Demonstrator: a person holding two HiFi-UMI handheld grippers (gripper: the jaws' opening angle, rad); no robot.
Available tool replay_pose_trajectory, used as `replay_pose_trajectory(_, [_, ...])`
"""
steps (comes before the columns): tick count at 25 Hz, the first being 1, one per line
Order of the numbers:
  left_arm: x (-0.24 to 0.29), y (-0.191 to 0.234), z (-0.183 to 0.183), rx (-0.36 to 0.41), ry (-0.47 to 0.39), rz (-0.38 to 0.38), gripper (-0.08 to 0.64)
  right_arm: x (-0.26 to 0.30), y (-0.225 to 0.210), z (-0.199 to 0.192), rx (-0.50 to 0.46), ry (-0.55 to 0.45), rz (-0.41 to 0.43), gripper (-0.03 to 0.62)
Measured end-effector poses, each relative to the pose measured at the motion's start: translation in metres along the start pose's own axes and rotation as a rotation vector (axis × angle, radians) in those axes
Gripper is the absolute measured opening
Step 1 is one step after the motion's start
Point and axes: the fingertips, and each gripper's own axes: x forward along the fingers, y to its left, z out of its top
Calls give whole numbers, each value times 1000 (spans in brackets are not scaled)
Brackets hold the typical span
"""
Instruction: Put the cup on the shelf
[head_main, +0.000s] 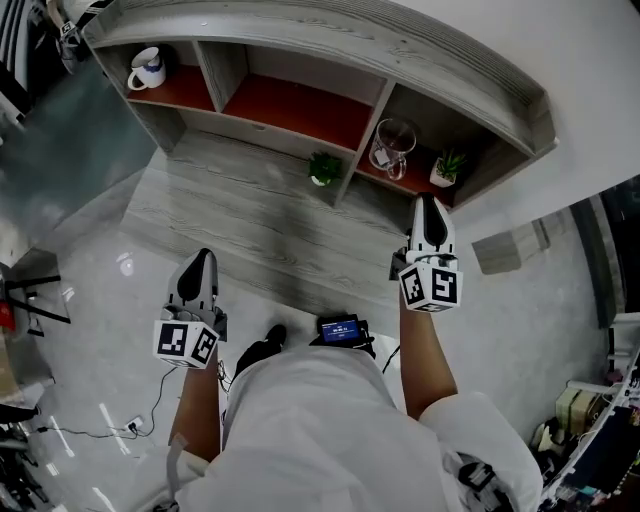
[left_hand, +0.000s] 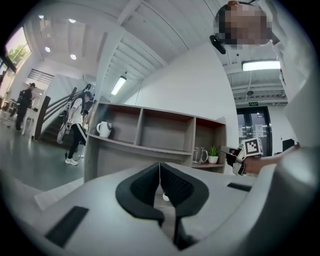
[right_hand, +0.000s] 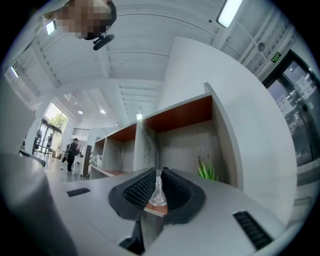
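Observation:
A clear glass cup (head_main: 392, 148) stands in the right compartment of the wooden shelf (head_main: 300, 75), on its red floor. My right gripper (head_main: 430, 205) hovers just in front of that compartment, a little apart from the cup, its jaws shut and holding nothing. In the right gripper view the glass cup (right_hand: 158, 192) shows through the thin slit beyond the right gripper (right_hand: 158, 175). My left gripper (head_main: 197, 268) hangs lower left, away from the shelf, shut and empty. The left gripper (left_hand: 160, 170) points at the shelf, where the glass cup (left_hand: 198, 155) shows.
A white mug (head_main: 148, 70) sits in the left compartment; the middle one is bare. A small potted plant (head_main: 447, 167) stands right of the glass, another plant (head_main: 324, 168) in front of the divider. People (left_hand: 76, 127) walk at the far left. Cables (head_main: 140, 425) lie on the floor.

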Motion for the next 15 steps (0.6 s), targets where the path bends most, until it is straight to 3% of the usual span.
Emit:
replay_pose_trajectory(6, [16,6,9,32,-5,-89,14,-43,26,-3,-5,46,-24,43])
replay_pose_trajectory(15, [17,-7,6,59,21,-301,14,-142,54,4,-39,59,-191,43])
